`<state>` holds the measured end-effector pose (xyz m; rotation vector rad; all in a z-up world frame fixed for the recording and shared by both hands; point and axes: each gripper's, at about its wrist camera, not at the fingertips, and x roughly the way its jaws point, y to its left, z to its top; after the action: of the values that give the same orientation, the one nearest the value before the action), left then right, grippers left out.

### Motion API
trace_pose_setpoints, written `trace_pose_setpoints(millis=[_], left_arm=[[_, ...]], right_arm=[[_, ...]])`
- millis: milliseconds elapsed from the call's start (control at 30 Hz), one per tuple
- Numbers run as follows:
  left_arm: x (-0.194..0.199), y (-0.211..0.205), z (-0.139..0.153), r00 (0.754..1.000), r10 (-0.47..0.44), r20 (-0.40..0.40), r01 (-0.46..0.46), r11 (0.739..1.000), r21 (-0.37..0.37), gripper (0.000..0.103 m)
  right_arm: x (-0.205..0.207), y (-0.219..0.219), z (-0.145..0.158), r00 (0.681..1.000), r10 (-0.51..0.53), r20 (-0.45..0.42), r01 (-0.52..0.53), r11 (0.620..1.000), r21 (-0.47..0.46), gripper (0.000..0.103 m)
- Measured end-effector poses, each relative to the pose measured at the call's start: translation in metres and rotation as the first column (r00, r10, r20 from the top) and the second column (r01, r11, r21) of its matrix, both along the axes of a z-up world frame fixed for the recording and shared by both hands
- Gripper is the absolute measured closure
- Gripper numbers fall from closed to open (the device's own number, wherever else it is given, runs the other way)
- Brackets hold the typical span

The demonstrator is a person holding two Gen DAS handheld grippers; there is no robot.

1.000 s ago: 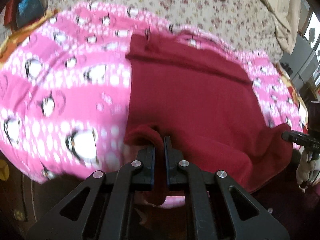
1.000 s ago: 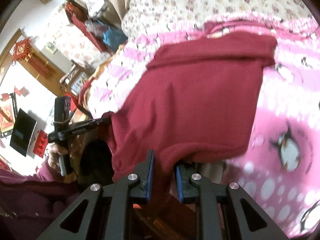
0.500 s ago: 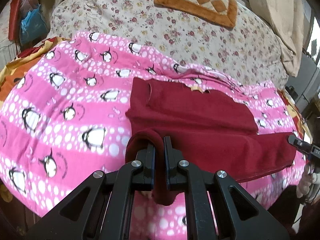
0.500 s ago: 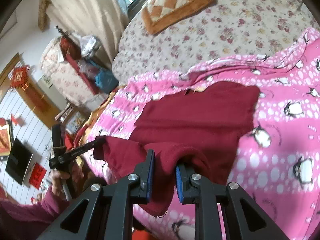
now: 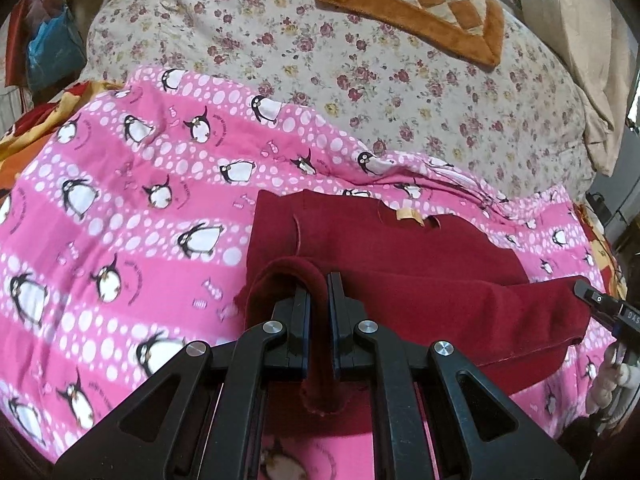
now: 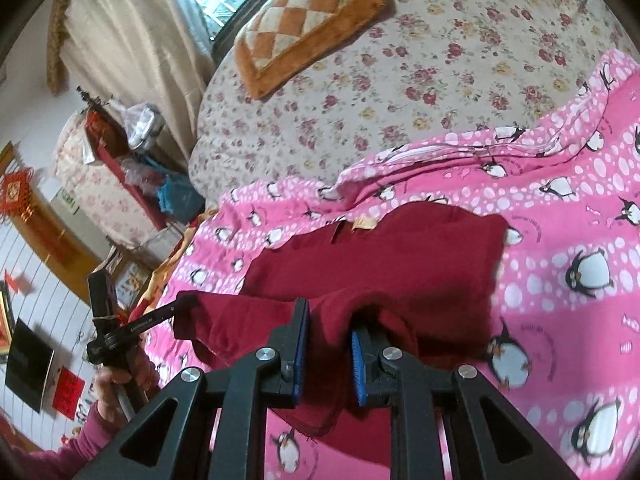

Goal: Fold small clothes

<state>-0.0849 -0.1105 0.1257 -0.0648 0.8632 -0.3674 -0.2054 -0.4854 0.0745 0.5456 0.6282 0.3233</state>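
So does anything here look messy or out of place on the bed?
Nothing looks damaged or spilled. The dark red garment lies on the pink penguin blanket, its near edge pinched by the left tool and the right tool. The blanket's far edge is rumpled, that's all.

Red garment point(image 5: 400, 248) hem (both corners) now higher, half-folded

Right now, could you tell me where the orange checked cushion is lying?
The orange checked cushion lies at the far end of the floral bedspread, beyond the pink penguin blanket and the dark red garment, next to the window in the right wrist view.
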Motion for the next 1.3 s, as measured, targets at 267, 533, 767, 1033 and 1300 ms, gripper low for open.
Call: trace_pose_setpoints(millis=[267, 533, 767, 1033, 1300], left_arm=[[0.028, -0.014, -0.017, 1.000, 0.015, -0.027, -0.015, 1.000, 0.025, 0.097], [0.053, -0.017, -0.032, 0.998, 0.035, -0.057, -0.033, 0.999, 0.039, 0.097], [0.064, -0.021, -0.038, 0.998, 0.035, -0.061, -0.031, 0.998, 0.052, 0.097], [0.069, -0.025, -0.044, 0.997, 0.035, -0.067, -0.031, 0.997, 0.065, 0.097], [0.070, -0.026, -0.044, 0.997, 0.036, -0.066, -0.031, 0.997, 0.070, 0.097]], right_arm=[[0.039, -0.013, -0.010, 0.999, -0.026, -0.041, 0.026, 1.000, -0.012, 0.086], [0.066, -0.026, -0.025, 0.994, -0.073, -0.080, 0.070, 0.997, -0.040, 0.085], [0.075, -0.038, -0.034, 0.991, -0.083, -0.100, 0.086, 0.996, 0.020, 0.085], [0.060, -0.033, -0.028, 0.993, -0.087, -0.085, 0.092, 0.994, 0.060, 0.054], [0.058, -0.017, -0.030, 0.992, 0.010, -0.124, 0.004, 0.994, 0.111, 0.054]])
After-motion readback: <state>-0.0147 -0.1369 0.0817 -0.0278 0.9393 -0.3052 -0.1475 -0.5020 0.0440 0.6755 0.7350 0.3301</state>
